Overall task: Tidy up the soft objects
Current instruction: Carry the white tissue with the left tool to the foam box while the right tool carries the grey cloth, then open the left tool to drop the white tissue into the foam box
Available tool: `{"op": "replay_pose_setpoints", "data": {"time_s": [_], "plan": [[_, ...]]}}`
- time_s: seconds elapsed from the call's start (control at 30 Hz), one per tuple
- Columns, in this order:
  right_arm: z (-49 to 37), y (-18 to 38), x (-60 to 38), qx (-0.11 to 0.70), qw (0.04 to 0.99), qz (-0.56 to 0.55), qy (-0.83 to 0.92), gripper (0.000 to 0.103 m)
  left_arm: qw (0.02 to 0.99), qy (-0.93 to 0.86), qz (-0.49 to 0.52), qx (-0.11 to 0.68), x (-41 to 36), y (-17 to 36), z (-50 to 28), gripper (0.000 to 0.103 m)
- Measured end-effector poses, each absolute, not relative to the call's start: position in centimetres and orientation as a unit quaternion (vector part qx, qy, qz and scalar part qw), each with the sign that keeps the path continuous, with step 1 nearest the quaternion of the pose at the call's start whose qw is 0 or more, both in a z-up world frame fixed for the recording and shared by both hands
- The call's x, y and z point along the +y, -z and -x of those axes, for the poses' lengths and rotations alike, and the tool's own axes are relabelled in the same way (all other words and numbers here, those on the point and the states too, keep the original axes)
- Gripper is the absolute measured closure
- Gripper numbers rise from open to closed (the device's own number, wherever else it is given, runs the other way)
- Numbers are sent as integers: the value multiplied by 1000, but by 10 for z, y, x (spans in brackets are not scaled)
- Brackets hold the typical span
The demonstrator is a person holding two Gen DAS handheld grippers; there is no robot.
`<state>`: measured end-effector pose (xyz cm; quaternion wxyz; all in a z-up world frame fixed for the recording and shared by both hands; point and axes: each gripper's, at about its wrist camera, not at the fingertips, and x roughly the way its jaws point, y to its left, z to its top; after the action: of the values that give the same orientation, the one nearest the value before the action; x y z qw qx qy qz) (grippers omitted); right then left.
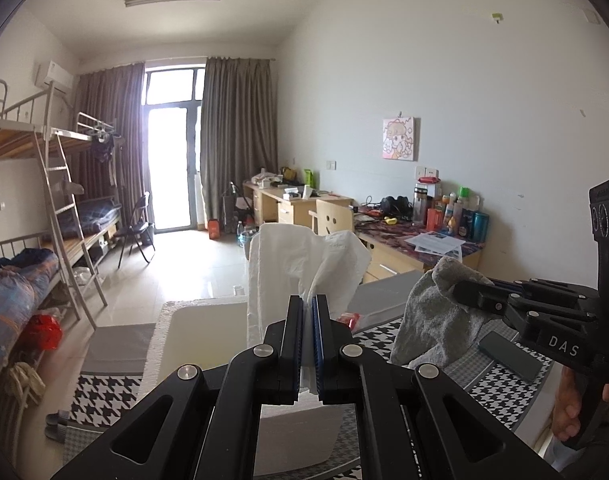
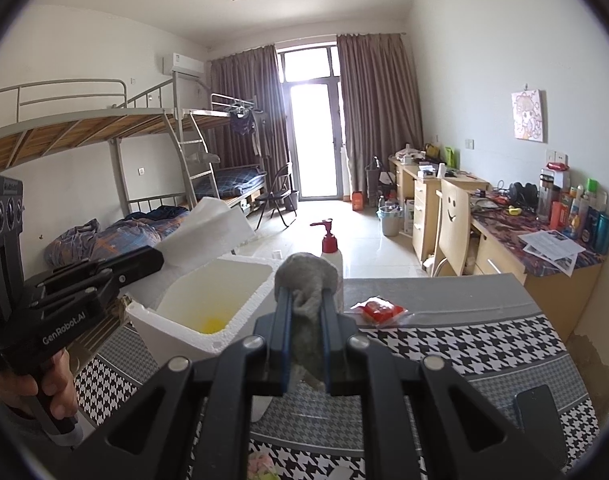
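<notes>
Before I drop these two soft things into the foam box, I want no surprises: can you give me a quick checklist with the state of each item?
1. Left gripper shut on the white cloth: ok.
2. Right gripper shut on the grey cloth: ok.
3. Foam box open at the top, no lid in the way: ok.
4. Box inside clean: not ok, a yellow patch lies on the bottom.
5. Pump bottle upright just behind the grey cloth: ok, but mind it.
6. White cloth hanging clear of the box rim: cannot tell.
</notes>
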<state>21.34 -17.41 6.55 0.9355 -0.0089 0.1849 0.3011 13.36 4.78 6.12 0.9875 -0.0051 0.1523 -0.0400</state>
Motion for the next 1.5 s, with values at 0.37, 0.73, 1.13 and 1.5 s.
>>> {"op": "replay_pose_setpoints", "data": {"time_s": [0.37, 0.73, 1.13, 1.5], "plan": [[-215, -72, -153, 177, 928, 12, -328, 88, 988, 14, 13, 154, 61, -59, -140, 97], [-224, -75, -129, 180, 919, 23, -351, 88, 987, -5, 20, 160, 76, -57, -150, 97], [-229, -78, -118, 179, 918, 27, -354, 88, 982, -10, 35, 183, 91, -44, -169, 97], [-231, -76, -115, 184, 920, 28, -346, 88, 977, -15, 37, 211, 94, -35, -183, 92]]}}
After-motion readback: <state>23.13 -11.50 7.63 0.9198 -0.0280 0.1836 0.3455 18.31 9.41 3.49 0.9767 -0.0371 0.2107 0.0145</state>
